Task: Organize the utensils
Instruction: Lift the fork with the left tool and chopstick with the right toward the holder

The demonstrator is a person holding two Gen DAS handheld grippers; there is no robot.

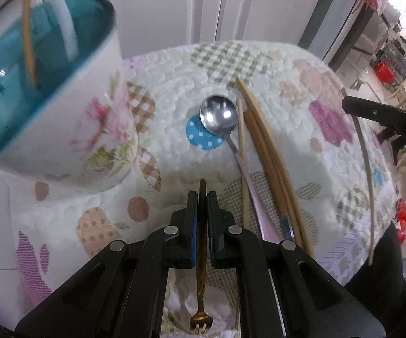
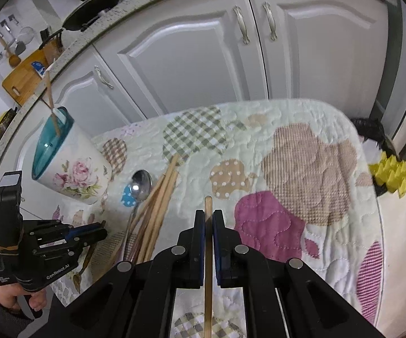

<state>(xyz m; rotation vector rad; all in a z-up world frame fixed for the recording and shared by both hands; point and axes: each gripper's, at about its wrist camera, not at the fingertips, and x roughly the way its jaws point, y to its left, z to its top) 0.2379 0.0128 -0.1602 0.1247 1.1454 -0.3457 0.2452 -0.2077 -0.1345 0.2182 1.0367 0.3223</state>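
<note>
A floral cup with a teal inside stands at the left of the quilted table, already holding two sticks. Beside it lie a steel spoon and loose wooden chopsticks. My left gripper pinches a small golden fork, prongs toward the camera. My right gripper clamps one pale chopstick. Only the right view shows the countertop above the cabinets.

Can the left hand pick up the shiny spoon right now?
Probably not yet. The left gripper is already shut on a small gold fork, so it has no free grip. The spoon lies in the open on the quilt, beside the chopsticks, with nothing on top of it.
</note>
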